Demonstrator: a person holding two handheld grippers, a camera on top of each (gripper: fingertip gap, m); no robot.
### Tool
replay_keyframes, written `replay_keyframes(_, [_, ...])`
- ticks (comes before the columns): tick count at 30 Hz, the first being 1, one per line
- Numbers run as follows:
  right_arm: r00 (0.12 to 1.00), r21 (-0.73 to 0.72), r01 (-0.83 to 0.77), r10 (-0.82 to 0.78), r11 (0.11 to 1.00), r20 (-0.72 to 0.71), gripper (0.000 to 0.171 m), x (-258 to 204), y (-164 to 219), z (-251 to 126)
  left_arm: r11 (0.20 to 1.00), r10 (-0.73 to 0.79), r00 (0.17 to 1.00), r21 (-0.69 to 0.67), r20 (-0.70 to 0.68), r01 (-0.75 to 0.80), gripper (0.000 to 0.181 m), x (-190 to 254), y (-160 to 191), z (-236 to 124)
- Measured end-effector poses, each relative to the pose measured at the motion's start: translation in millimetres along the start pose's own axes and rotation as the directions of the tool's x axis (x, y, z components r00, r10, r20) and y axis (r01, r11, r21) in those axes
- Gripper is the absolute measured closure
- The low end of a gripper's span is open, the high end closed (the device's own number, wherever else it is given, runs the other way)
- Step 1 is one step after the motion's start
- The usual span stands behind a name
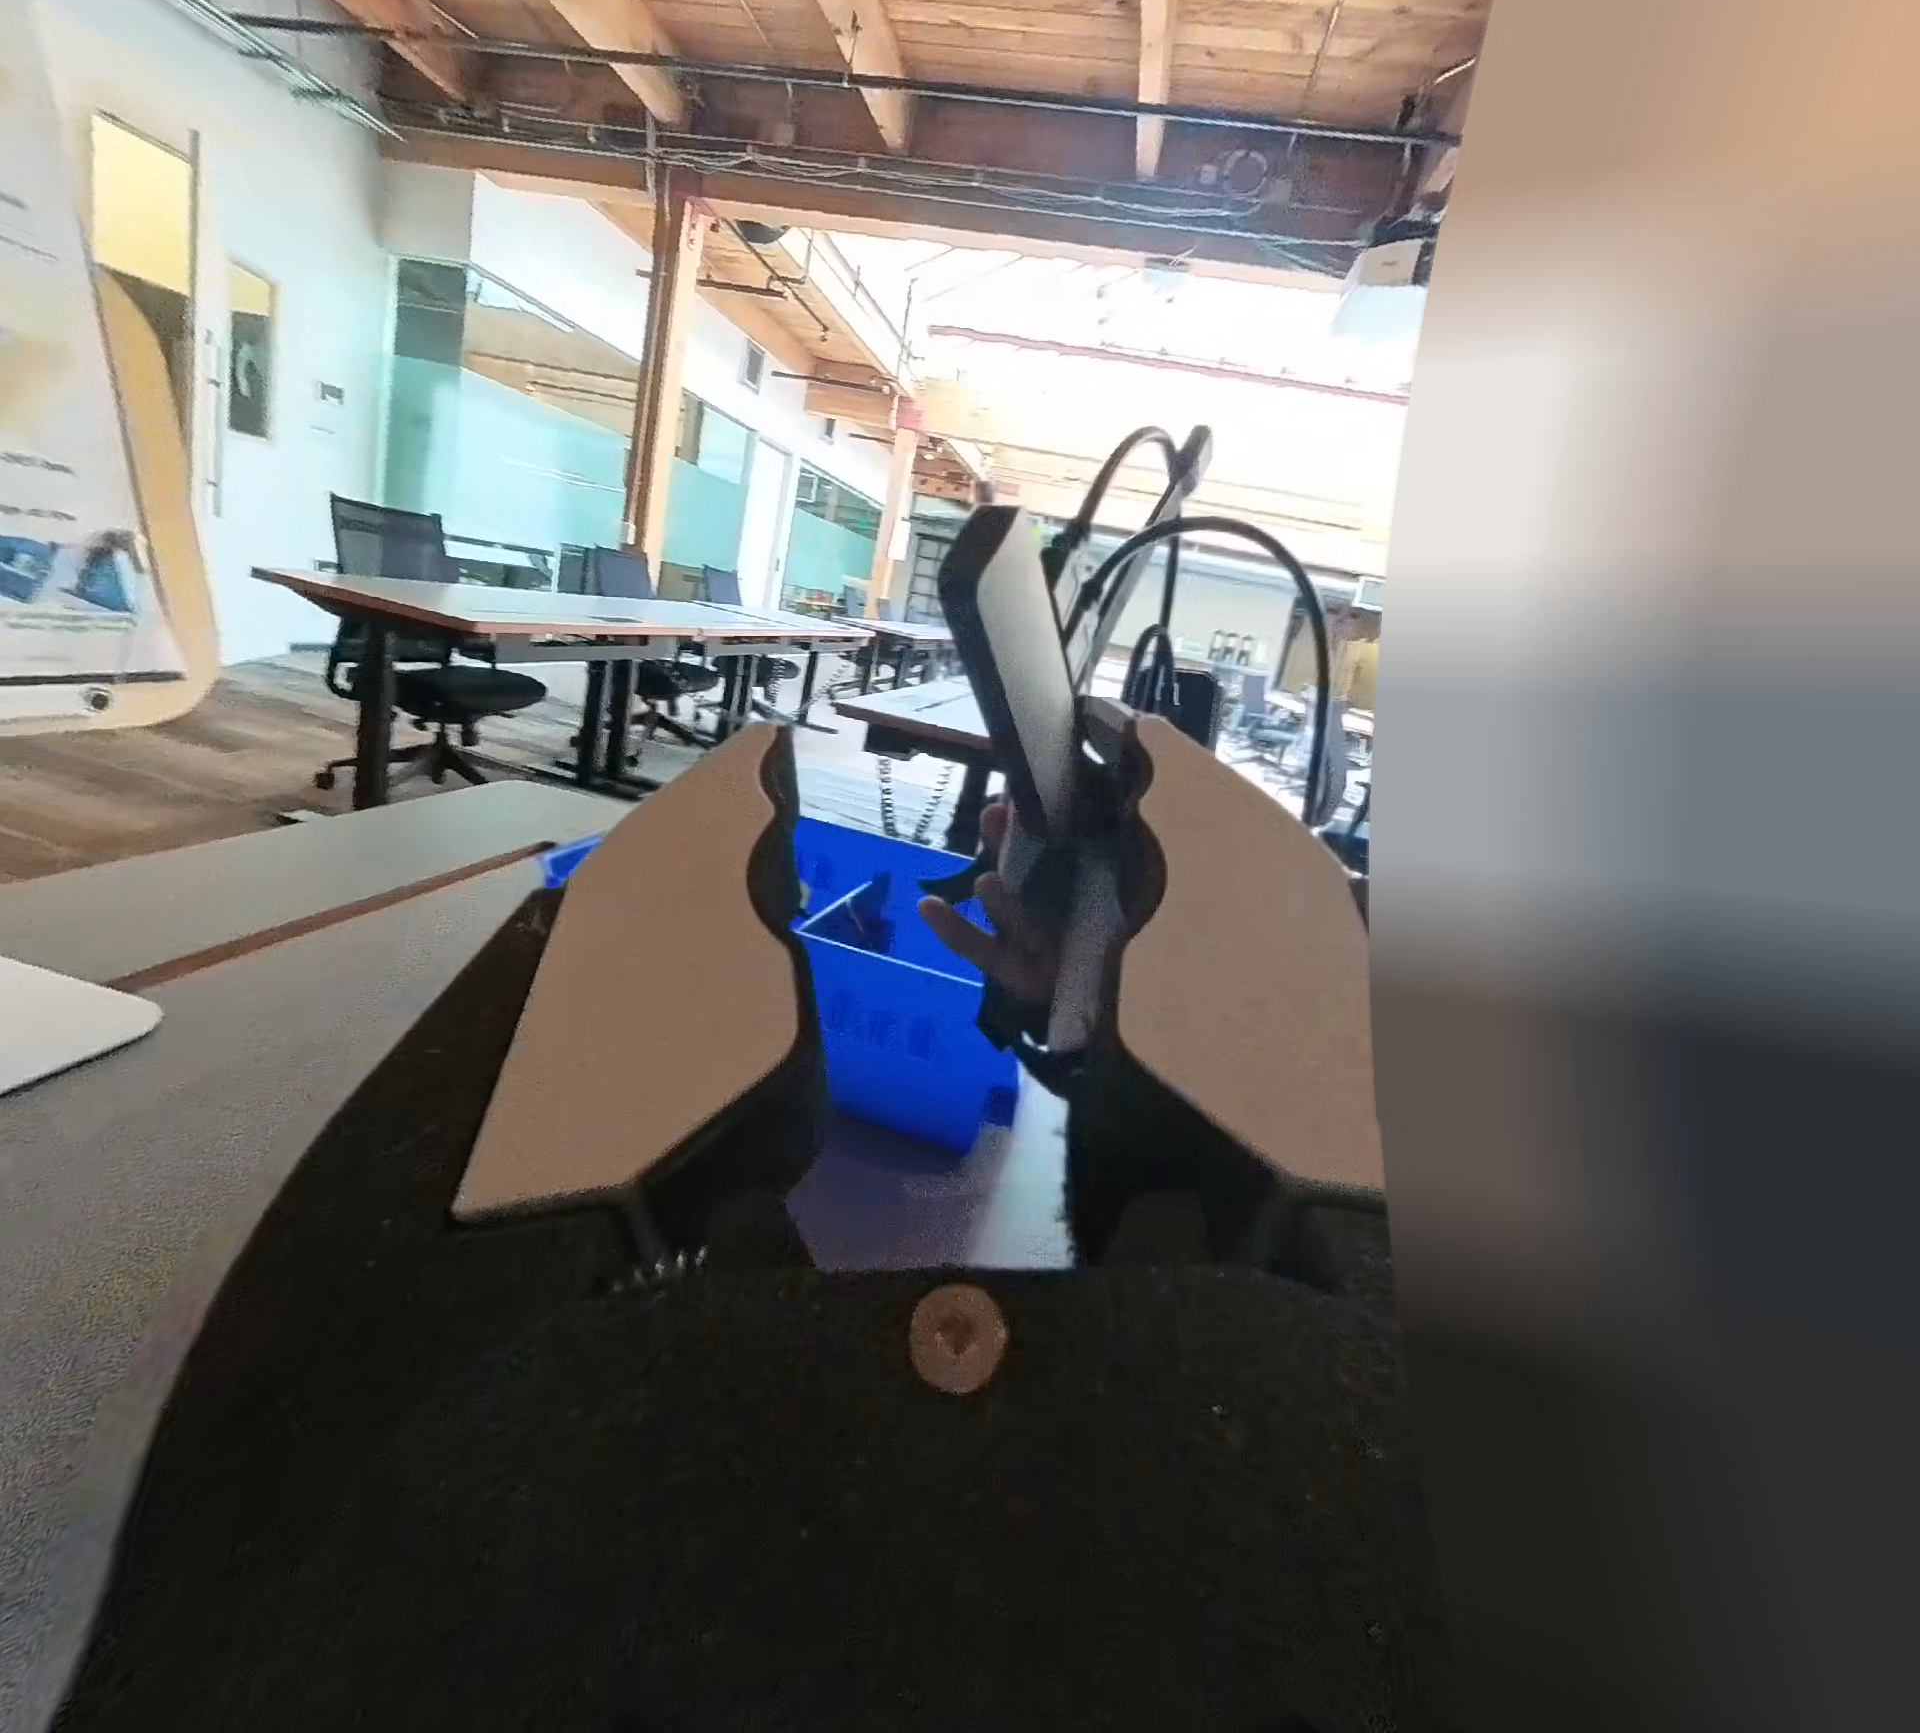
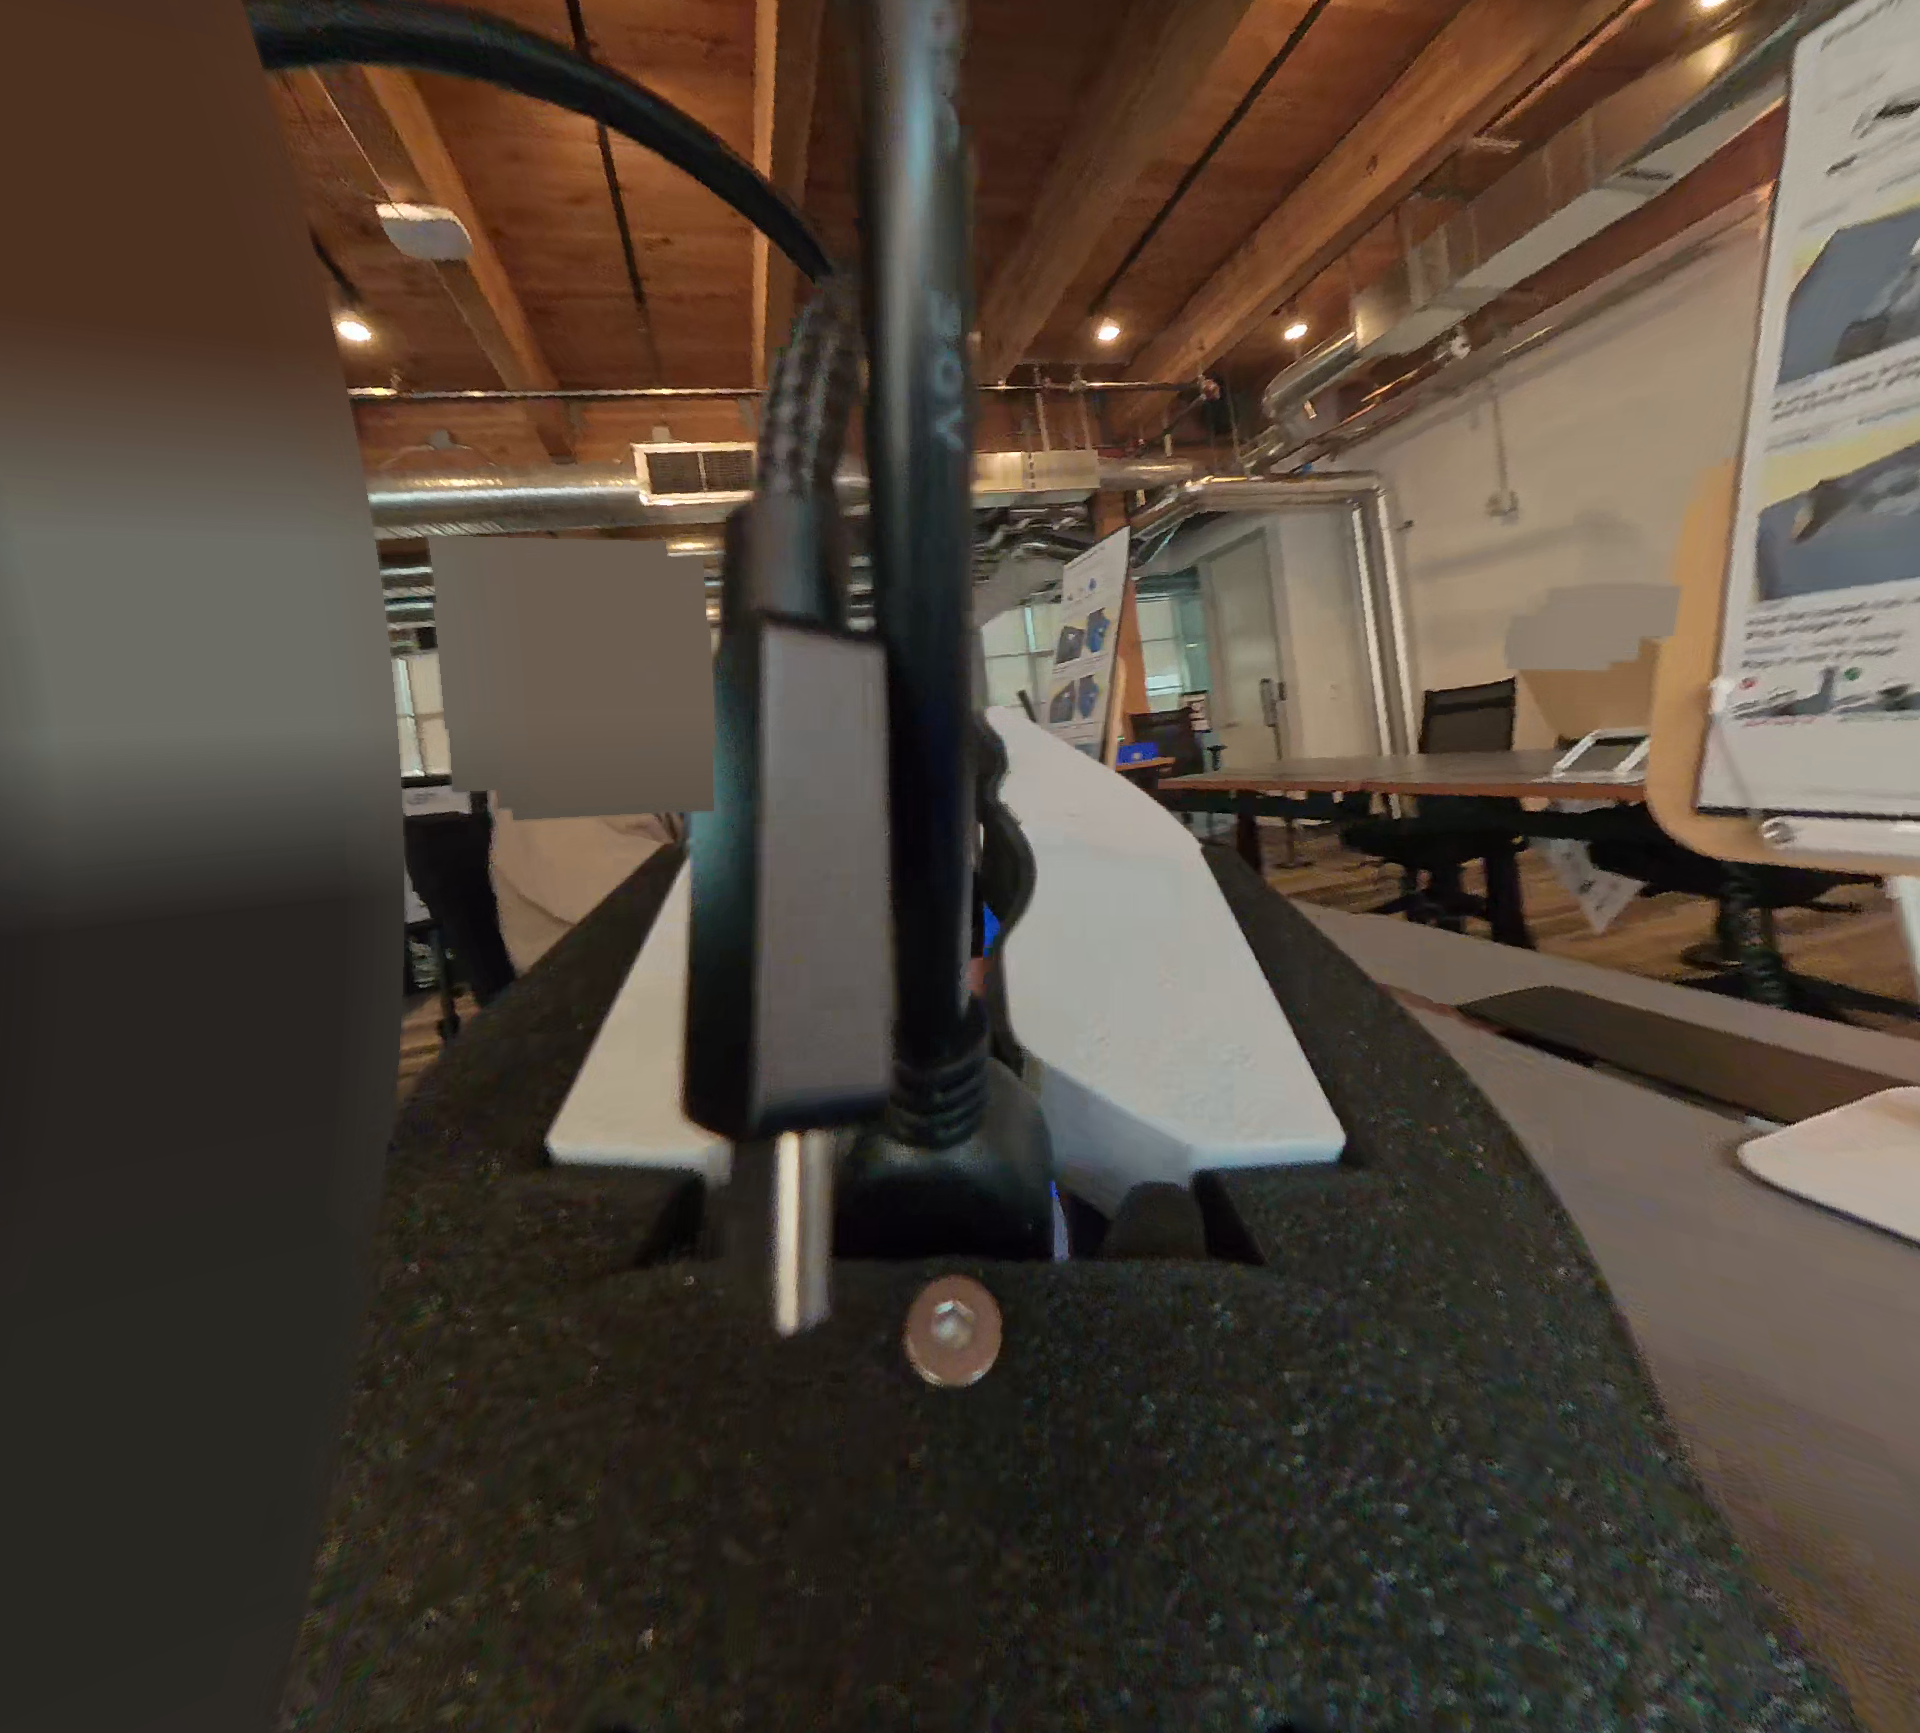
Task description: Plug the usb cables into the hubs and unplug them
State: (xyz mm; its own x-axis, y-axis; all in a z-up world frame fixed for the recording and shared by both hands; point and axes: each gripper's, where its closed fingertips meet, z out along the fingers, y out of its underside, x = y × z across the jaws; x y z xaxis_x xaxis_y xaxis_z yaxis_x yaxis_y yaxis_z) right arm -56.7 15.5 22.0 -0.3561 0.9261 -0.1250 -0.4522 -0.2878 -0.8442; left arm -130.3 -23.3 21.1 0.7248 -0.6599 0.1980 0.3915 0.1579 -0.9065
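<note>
The left tongs are spread wide and hold nothing. They point at the blue bin on the grey worktop. Just past the bin, up in the air, the right tongs show in the left view, and black cables loop above them.

The right tongs look squeezed on a thick black cable, close to its chunky plug end. I cannot see the pinch spot well, because things hang in front of it. A second, woven cable dangles just left of the thick one. Its flat black plug ends in a bare silver tip that points down. So that plug is in no hub right now. No hub shows clearly in either view.

I think the step now is lifting the cables up and getting one ready to plug in. To do it well, hold the plug body, not the floppy cord. Keep the silver tip straight with the hole. Push slowly. Use the empty left tongs to keep the hub from sliding. Watch that the loose cable does not snag.
</note>
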Motion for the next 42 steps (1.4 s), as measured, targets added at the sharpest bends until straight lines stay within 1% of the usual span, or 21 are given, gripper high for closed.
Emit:
replay_keyframes(1, [1.000,0.001,-0.027,0.027,1.000,0.010,0.163,-0.3,2.6,0.7,1.000,-0.026,0.999,-0.007,-0.019,0.026,0.122,1.3,4.6,3.3])
replay_keyframes(4, [0.994,-0.007,-0.106,0.106,0.994,0.040,0.166,-2.1,12.5,3.4,0.999,-0.019,0.999,-0.039,-0.032,0.018,0.123,3.1,18.5,13.0])
replay_keyframes(8, [0.970,-0.027,-0.217,0.219,0.976,0.103,0.166,-10.4,29.6,8.8,1.000,-0.002,0.998,-0.017,-0.063,0.001,0.124,12.6,23.9,23.3])
replay_keyframes(12, [0.948,-0.025,-0.292,0.292,0.956,0.127,0.167,-14.5,40.1,12.0,0.999,-0.014,0.996,0.046,-0.083,0.018,0.141,17.1,18.1,24.2])
replay_keyframes(13, [0.944,-0.019,-0.302,0.301,0.953,0.131,0.164,-15.1,40.9,12.3,0.998,-0.013,0.996,0.052,-0.085,0.017,0.148,16.6,17.2,23.6])
replay_keyframes(16, [0.938,-0.002,-0.323,0.321,0.946,0.134,0.165,-15.8,43.4,13.2,0.999,-0.006,0.994,0.044,-0.109,0.010,0.168,20.9,16.8,21.2])
replay_keyframes(19, [0.938,-0.013,-0.324,0.323,0.946,0.121,0.165,-13.5,48.5,14.5,1.000,-0.014,0.996,-0.013,-0.091,0.013,0.169,19.8,17.2,19.6])
replay_keyframes(21, [0.947,-0.051,-0.296,0.300,0.954,0.114,0.161,-11.3,52.3,15.0,0.998,0.043,0.997,-0.038,-0.060,-0.045,0.170,18.6,16.3,17.1])
replay_keyframes(23, [0.961,-0.096,-0.229,0.241,0.969,0.137,0.146,-9.7,51.1,12.6,0.994,0.088,0.994,-0.060,-0.059,-0.091,0.170,20.6,12.3,11.7])
replay_keyframes(25, [0.977,-0.221,-0.125,0.159,0.967,0.144,0.125,-2.2,56.1,5.7,0.991,0.111,0.992,-0.069,-0.053,-0.114,0.170,19.9,4.5,3.1])
replay_keyframes(26, [0.984,-0.310,-0.059,0.108,0.949,0.144,0.118,3.7,60.9,-1.0,0.988,0.130,0.991,-0.074,-0.044,-0.133,0.170,18.7,0.7,-2.3])
replay_keyframes(28, [0.992,-0.482,0.078,-0.021,0.873,0.121,0.111,22.4,68.0,-21.5,0.980,0.166,0.986,-0.102,-0.032,-0.168,0.170,16.6,-3.8,-12.2])
replay_keyframes(30, [0.979,-0.576,0.197,-0.192,0.793,0.070,0.110,46.2,61.9,-41.1,0.974,0.193,0.981,-0.121,0.008,-0.190,0.170,11.2,-7.9,-18.9])
replay_keyframes(32, [0.946,-0.573,0.292,-0.320,0.766,0.053,0.113,55.1,43.7,-49.0,0.972,0.192,0.981,-0.139,0.009,-0.189,0.170,10.7,-7.6,-21.3])
replay_keyframes(34, [0.898,-0.599,0.387,-0.433,0.701,0.073,0.113,56.4,34.8,-54.5,0.974,0.170,0.986,-0.154,0.006,-0.167,0.169,11.2,-4.1,-19.2])
replay_keyframes(36, [0.867,-0.602,0.434,-0.493,0.671,0.076,0.115,52.7,25.8,-54.3,0.972,0.165,0.986,-0.172,0.000,-0.162,0.169,11.1,1.4,-15.7])
replay_keyframes(38, [0.858,-0.600,0.446,-0.507,0.664,0.076,0.114,48.4,19.7,-53.6,0.980,0.145,0.989,-0.143,0.010,-0.142,0.169,9.6,-1.4,-14.5])
replay_keyframes(39, [0.849,-0.640,0.448,-0.521,0.625,0.086,0.112,50.1,21.0,-59.0,0.986,0.123,0.992,-0.114,0.016,-0.121,0.169,8.3,-6.2,-15.6])
replay_keyframes(41, [0.788,-0.749,0.462,-0.606,0.474,0.103,0.103,64.4,20.5,-78.8,0.995,0.095,0.995,-0.042,0.038,-0.094,0.170,4.2,-19.8,-22.5])
replay_keyframes(42, [0.751,-0.784,0.482,-0.645,0.392,0.140,0.099,68.3,19.9,-88.0,0.996,0.089,0.995,-0.021,0.042,-0.088,0.170,2.9,-24.9,-26.6])
